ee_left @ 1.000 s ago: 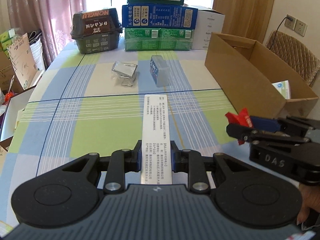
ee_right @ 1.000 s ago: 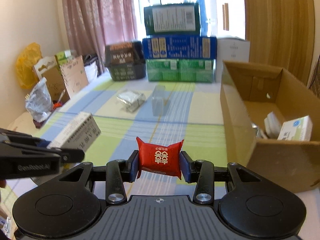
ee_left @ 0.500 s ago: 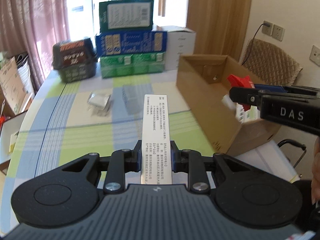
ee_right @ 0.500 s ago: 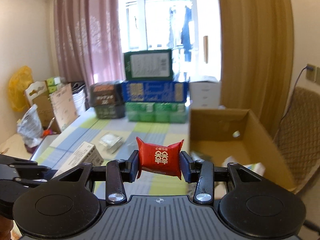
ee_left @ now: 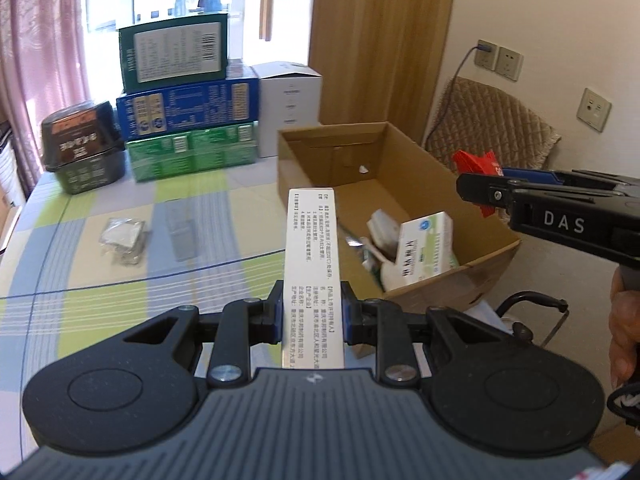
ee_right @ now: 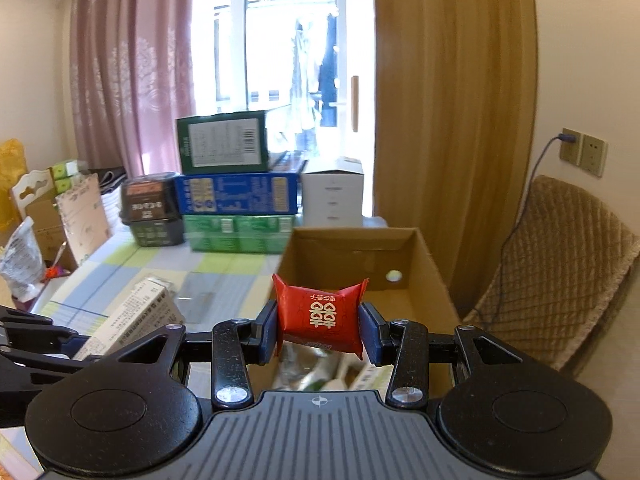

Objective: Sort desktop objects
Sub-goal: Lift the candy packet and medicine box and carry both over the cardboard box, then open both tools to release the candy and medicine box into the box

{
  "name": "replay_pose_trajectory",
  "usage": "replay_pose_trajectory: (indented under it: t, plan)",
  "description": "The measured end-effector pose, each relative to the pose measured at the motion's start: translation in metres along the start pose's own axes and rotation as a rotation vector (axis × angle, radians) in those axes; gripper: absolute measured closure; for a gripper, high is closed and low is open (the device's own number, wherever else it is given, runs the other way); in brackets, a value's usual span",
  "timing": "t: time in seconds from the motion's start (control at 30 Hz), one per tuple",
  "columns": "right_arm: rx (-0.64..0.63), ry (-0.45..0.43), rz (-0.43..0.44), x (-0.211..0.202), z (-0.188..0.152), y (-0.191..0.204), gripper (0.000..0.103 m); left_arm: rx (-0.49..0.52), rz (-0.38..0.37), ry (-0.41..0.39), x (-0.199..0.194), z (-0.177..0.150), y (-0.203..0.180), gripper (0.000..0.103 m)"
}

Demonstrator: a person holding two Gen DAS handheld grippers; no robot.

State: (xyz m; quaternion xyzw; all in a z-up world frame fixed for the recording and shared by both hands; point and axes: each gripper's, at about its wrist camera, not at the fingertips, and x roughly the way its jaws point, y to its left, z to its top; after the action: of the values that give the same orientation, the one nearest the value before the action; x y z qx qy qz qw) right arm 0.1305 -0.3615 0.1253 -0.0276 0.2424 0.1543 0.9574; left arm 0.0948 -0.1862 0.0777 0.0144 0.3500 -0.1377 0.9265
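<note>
My left gripper [ee_left: 313, 312] is shut on a long white medicine box [ee_left: 312, 264] with printed text, held up in the air beside the left wall of the open cardboard box [ee_left: 304, 172]. My right gripper [ee_right: 320, 330] is shut on a red candy packet [ee_right: 320, 314] and holds it above the cardboard box [ee_right: 436, 276]. The right gripper also shows in the left wrist view [ee_left: 476, 188] over the box's right side, with the red packet [ee_left: 476, 164]. The white box shows in the right wrist view [ee_right: 136, 320]. Several medicine packs [ee_left: 424, 252] lie inside the cardboard box.
On the checked tablecloth [ee_left: 100, 272] lie a silver foil pack [ee_left: 122, 238] and a clear plastic case [ee_left: 182, 232]. Stacked green, blue and white cartons [ee_left: 188, 108] and a dark tub [ee_left: 84, 148] stand at the table's far edge. A padded chair [ee_right: 560, 272] stands right of the box.
Both grippers have risen and moved right with their loads. The right gripper now hangs over the cardboard box; the left one is nearer its left wall.
</note>
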Motion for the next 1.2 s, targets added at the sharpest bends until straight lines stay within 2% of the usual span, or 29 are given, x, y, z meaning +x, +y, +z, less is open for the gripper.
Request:
replay_pose_trajectory:
  t: [0.33,0.53,0.7,0.77,1.2]
  plan:
    - [0.078,0.025,-0.025,0.018,0.011,-0.062,0.063,0.051,-0.042,0.013,0.036,0.033,-0.04,0.082]
    - [0.104,0.047,-0.026,0.037,0.012,-0.083,0.063,0.076,-0.072,0.032,0.074,0.05,-0.06,0.082]
    - [0.136,0.071,-0.026,0.055,0.011,-0.096,0.063,0.057,-0.079,0.032,0.101,0.061,-0.063,0.079]
    - [0.144,0.078,-0.022,0.059,0.01,-0.099,0.063,0.053,-0.069,0.03,0.106,0.064,-0.06,0.075]
    - [0.134,0.117,0.026,0.079,0.0,-0.081,0.063,0.031,-0.051,0.033,0.098,0.051,-0.035,0.07]
